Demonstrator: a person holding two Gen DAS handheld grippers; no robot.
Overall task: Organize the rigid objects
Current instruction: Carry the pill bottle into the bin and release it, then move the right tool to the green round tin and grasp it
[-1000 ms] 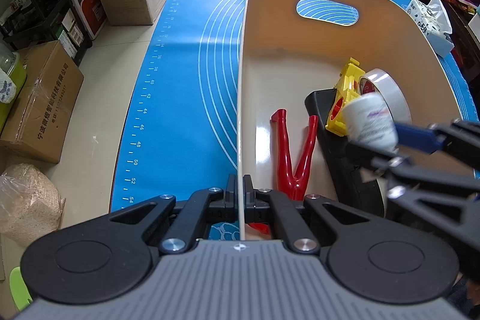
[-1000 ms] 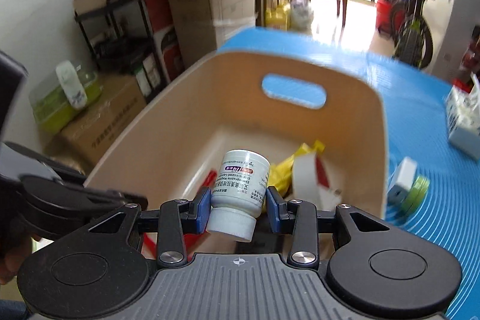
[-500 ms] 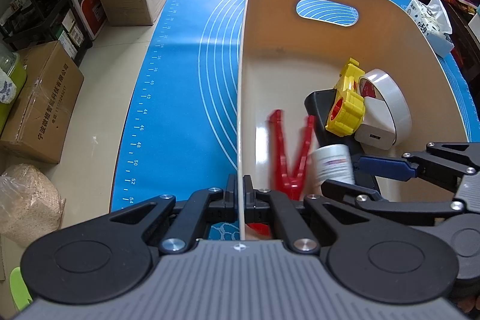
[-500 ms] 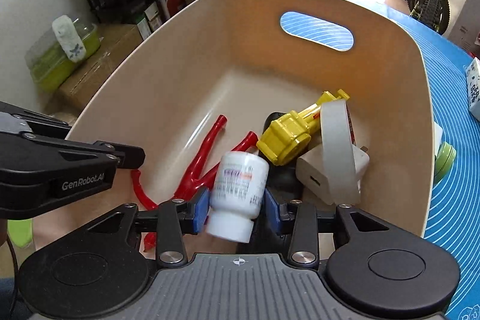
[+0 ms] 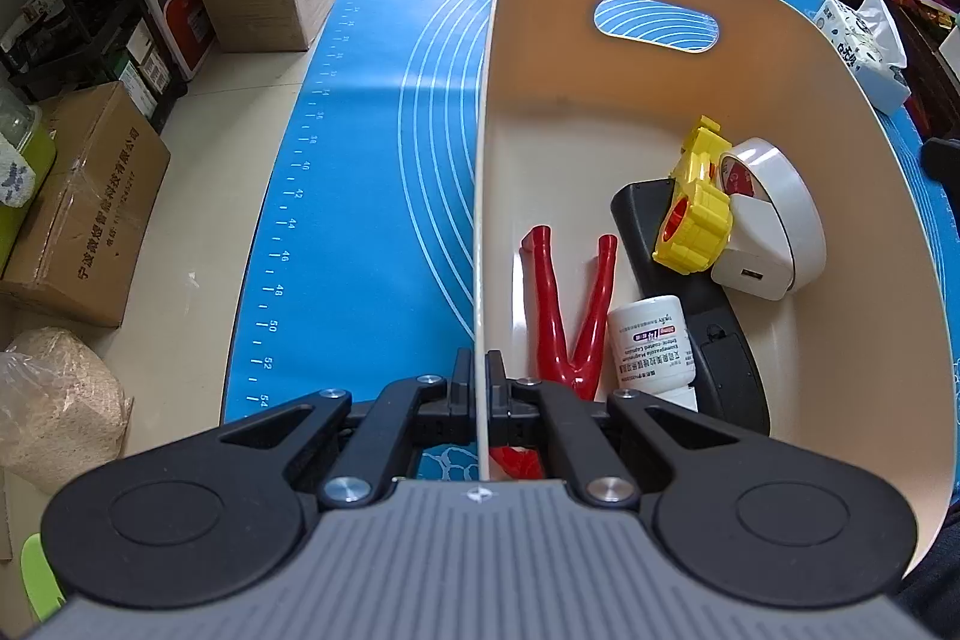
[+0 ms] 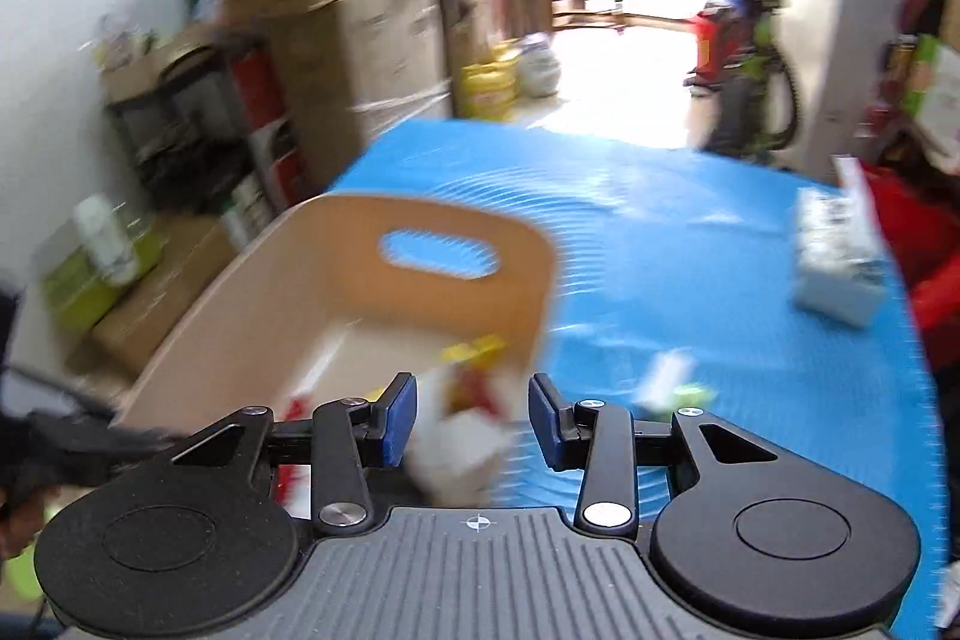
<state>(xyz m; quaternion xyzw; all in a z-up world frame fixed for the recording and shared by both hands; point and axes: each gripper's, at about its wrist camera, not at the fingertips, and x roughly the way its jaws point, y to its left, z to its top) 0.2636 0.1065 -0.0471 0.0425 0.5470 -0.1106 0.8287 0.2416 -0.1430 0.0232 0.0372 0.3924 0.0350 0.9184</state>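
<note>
— Where's the bottle (image 5: 651,349)?

— In the bin (image 5: 600,100), beside the red tool (image 5: 567,304). My left gripper (image 5: 480,376) clamps the bin wall; right gripper's (image 6: 474,421) jaws stand apart, empty.

— Handling?

— Probably light, stiff, slick; I'd take its sides.

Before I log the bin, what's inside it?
Inside the beige bin: red pliers, white pill bottle, yellow toy, tape roll, white charger; the black item underneath is mostly covered.

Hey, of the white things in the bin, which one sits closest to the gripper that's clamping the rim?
The white pill bottle, lying beside the red tool, just ahead of the left gripper. The tape roll and charger lie farther back.
</note>
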